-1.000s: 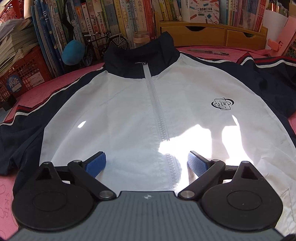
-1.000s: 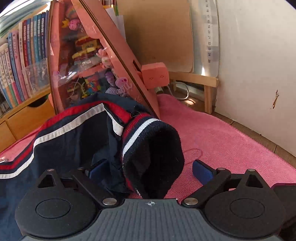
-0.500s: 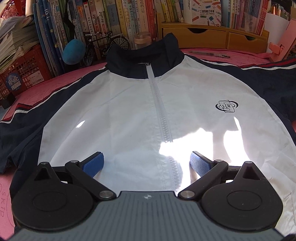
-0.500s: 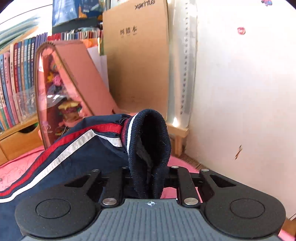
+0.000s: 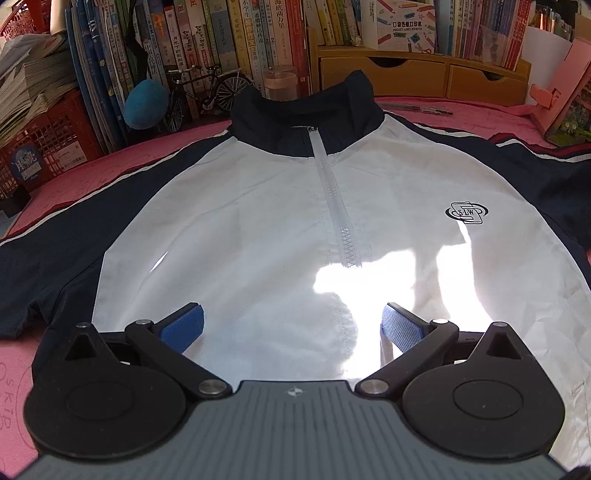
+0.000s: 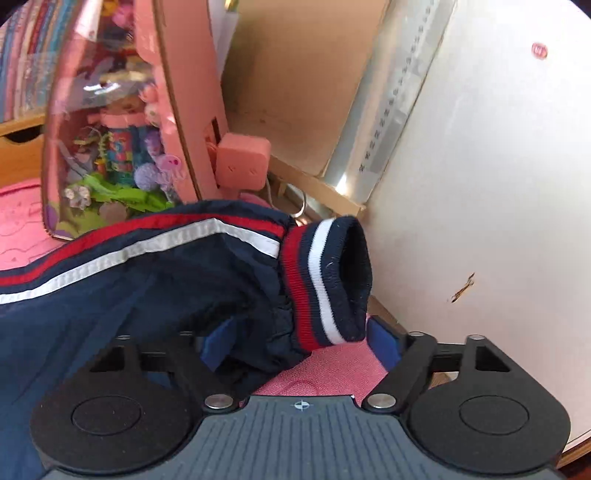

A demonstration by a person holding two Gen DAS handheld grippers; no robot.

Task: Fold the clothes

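the left wrist view takes in the whole front of the jacket [image 5: 258,229], spread flat and zipped on the pink mat [image 5: 110,162], its navy collar [image 5: 306,122] toward a row of books [image 5: 207,33] and a small model bicycle [image 5: 207,92], with a round logo [image 5: 467,213] on the white chest. the left gripper [image 5: 291,325] hangs over the lower hem with its jaws spread as wide as they go; between its blue pads [image 5: 184,326] is only the cloth lying beneath them, and nothing is gripped. none of that front panel appears in the right wrist view, which instead shows the far end of one navy sleeve [image 6: 147,280] with its red and white stripes, ending in a ribbed cuff [image 6: 325,280] near a white wall [image 6: 480,184] and a pink display case [image 6: 122,122]. the right gripper [image 6: 299,339] is opening its jaws; the cuff and gathered sleeve end lie between them, close against both pads, but not pinched.
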